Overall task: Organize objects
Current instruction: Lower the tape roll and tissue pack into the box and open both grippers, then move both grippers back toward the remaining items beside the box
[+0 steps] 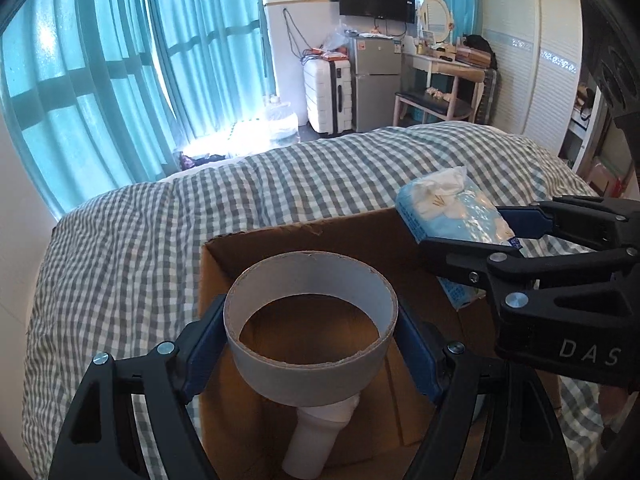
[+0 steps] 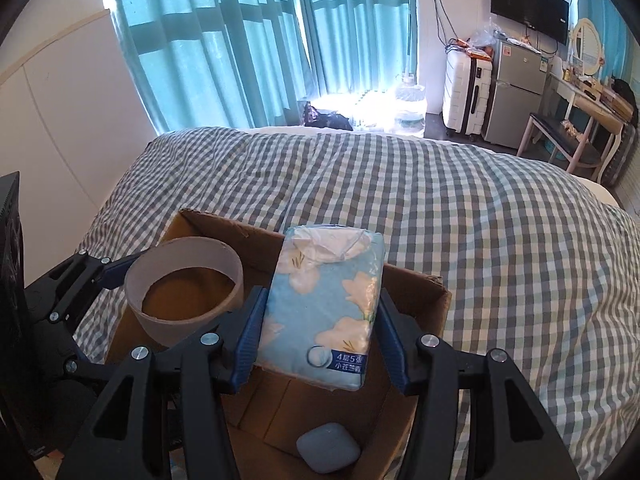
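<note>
An open cardboard box point(image 1: 304, 236) point(image 2: 424, 300) sits on the checked bed. My left gripper point(image 1: 310, 340) is shut on a wide grey cardboard ring point(image 1: 310, 368) and holds it over the box; the ring also shows in the right wrist view point(image 2: 184, 276). My right gripper point(image 2: 318, 316) is shut on a light blue flowered tissue pack point(image 2: 324, 312) and holds it over the box's right part; the pack also shows in the left wrist view point(image 1: 452, 212). In the box lie a white bottle point(image 1: 312, 440) and a small grey-blue case point(image 2: 328, 452).
The grey-and-white checked duvet point(image 1: 160, 240) point(image 2: 480, 220) spreads around the box. Beyond the bed are teal curtains point(image 2: 240, 40), a white suitcase point(image 2: 466, 92), a small fridge point(image 2: 516, 96), a dressing table with a chair point(image 1: 440, 84) and a wardrobe point(image 1: 532, 60).
</note>
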Demonstrator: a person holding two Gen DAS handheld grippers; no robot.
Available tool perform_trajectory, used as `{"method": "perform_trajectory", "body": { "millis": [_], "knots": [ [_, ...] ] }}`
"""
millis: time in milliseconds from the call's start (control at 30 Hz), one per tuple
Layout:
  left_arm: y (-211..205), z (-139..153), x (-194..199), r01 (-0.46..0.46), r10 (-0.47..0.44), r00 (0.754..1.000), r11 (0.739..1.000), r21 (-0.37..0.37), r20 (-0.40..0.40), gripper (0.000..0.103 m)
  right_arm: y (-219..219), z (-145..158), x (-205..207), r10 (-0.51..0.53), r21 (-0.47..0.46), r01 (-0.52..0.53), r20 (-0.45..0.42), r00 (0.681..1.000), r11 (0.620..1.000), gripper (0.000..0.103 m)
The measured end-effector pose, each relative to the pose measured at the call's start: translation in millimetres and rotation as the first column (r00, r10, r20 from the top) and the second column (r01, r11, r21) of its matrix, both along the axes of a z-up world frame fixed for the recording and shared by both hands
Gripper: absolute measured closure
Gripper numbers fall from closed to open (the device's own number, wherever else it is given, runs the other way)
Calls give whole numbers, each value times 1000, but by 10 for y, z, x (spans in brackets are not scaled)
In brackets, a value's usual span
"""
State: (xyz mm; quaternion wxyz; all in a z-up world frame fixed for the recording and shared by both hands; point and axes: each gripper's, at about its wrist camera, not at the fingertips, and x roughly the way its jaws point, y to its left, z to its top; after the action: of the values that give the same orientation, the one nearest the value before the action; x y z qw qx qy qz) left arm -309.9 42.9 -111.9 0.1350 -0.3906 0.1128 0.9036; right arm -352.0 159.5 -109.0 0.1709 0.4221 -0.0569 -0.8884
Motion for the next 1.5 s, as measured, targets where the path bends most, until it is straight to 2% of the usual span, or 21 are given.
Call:
{"method": "perform_trajectory", "body": {
  "millis": [133, 200, 267, 400, 567, 667, 767, 933, 1133, 1300, 1500],
  "knots": [
    [-26, 21, 20, -10, 6, 998, 998, 60, 65, 21, 60, 91, 44, -25, -16, 25, -4, 1000, 1000, 48],
    [-70, 56, 62, -18, 11, 997, 996, 91, 80, 19, 102, 154, 72, -29, -24, 29, -6, 1000, 999, 42],
    [-123, 128, 139, -34, 27, 997, 994, 101, 74, 8, 151, 223, 123, -41, -32, 41, -15, 999, 999, 33],
    [-163, 336, 295, -38, 33, 998, 995, 96, 55, 8, 226, 441, 279, -58, -27, 57, -41, 998, 998, 32],
    [-283, 760, 613, -56, 57, 998, 995, 80, -9, 8, 324, 777, 583, -76, -10, 75, -85, 993, 997, 26],
    [-367, 1016, 845, -75, 79, 995, 994, 76, -55, 5, 405, 1011, 855, -78, 11, 80, -111, 991, 997, 26],
    [-459, 1247, 1064, -97, 104, 991, 992, 77, -89, 2, 454, 1207, 1129, -71, 25, 75, -138, 988, 997, 21],
    [-605, 1421, 1429, -133, 139, 982, 990, 54, -131, 0, 411, 1430, 1619, -47, 56, 58, -185, 982, 997, 16],
    [-854, 1291, 1822, -196, 200, 972, 980, 47, -127, 0, 281, 1359, 2086, -11, 64, 24, -198, 980, 998, 15],
    [-1022, 1089, 2023, -249, 255, 960, 966, 64, -116, 0, 149, 1095, 2290, 3, 35, 3, -163, 987, 999, 15],
    [-1101, 719, 2100, -300, 305, 948, 952, 58, -92, 0, -20, 624, 2339, 29, 20, -27, -86, 996, 999, 15]
  ]
}}
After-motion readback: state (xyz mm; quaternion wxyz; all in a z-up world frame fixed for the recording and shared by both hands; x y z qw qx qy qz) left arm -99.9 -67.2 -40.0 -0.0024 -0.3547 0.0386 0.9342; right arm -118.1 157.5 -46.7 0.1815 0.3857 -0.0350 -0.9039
